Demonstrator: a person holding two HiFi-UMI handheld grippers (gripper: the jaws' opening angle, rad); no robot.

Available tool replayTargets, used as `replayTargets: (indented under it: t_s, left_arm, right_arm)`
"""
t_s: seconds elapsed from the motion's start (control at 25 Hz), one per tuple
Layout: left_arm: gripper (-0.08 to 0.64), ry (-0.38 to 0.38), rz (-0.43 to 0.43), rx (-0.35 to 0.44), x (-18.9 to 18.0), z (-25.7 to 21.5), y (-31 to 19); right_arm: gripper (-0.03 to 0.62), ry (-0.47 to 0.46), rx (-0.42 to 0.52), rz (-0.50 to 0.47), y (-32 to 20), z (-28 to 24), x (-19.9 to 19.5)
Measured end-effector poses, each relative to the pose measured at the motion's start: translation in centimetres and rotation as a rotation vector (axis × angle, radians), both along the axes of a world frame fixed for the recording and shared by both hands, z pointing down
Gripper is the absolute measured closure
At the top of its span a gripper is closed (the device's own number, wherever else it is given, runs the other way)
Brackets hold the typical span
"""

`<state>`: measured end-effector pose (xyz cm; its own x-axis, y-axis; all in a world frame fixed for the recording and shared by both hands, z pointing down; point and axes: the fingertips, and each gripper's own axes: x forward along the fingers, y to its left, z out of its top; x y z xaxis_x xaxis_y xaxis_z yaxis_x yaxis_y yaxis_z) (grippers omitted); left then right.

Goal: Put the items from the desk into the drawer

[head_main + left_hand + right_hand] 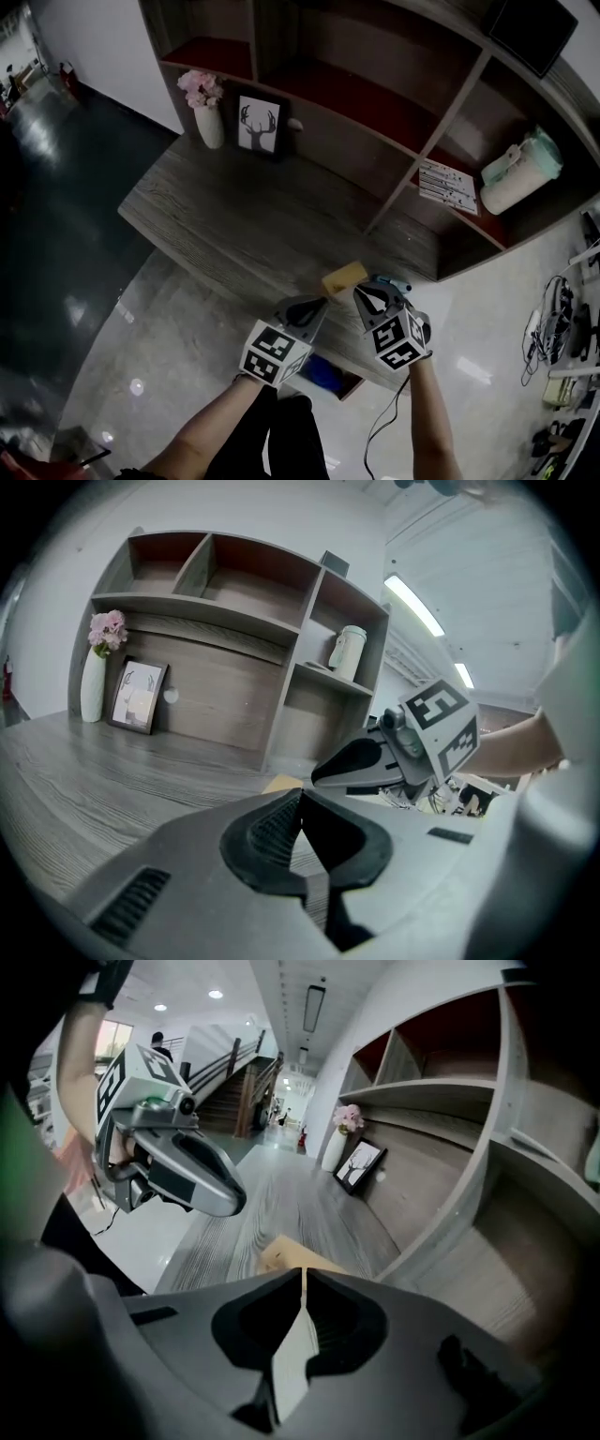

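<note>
The flat tan block (344, 277) lies near the grey wooden desk's (234, 225) front right corner, just ahead of the right claw (362, 293) (pinched shut and empty, like the left claw (320, 307)), seemingly the nearer.

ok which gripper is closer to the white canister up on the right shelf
Right. The right gripper is at the desk front edge, on the side towards the white canister. The left gripper is beside it, farther from the canister.
</note>
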<state>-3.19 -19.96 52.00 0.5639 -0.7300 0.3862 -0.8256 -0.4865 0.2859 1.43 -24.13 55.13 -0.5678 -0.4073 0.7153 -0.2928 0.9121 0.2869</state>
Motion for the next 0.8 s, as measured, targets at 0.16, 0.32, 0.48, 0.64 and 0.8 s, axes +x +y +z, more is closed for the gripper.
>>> replayTargets:
  t_s: [0.16, 0.32, 0.48, 0.64, 0.8]
  left_arm:
    - [0.549, 0.005, -0.002, -0.01, 0.0, 0.4, 0.0]
    - [0.549, 0.01, -0.001, -0.021, 0.0, 0.9, 0.0]
    - [0.549, 0.01, -0.004, -0.032, -0.3, 1.3, 0.1]
    - [0.549, 0.013, -0.006, -0.038, -0.6, 1.7, 0.0]
    - [0.549, 0.026, -0.01, -0.04, -0.7, 1.7, -0.2]
  right_arm:
    - [0.451, 0.089, -0.018, -0.139, 0.3, 0.5, -0.8]
    - [0.384, 0.182, -0.017, -0.256, 0.1, 1.0, -0.8]
    - [0.336, 0.246, -0.051, -0.352, -0.2, 1.1, -0.9]
    - [0.318, 0.317, -0.041, -0.443, -0.9, 1.2, -1.5]
    - [0.314, 0.41, -0.011, -0.583, -0.6, 1.6, -1.8]
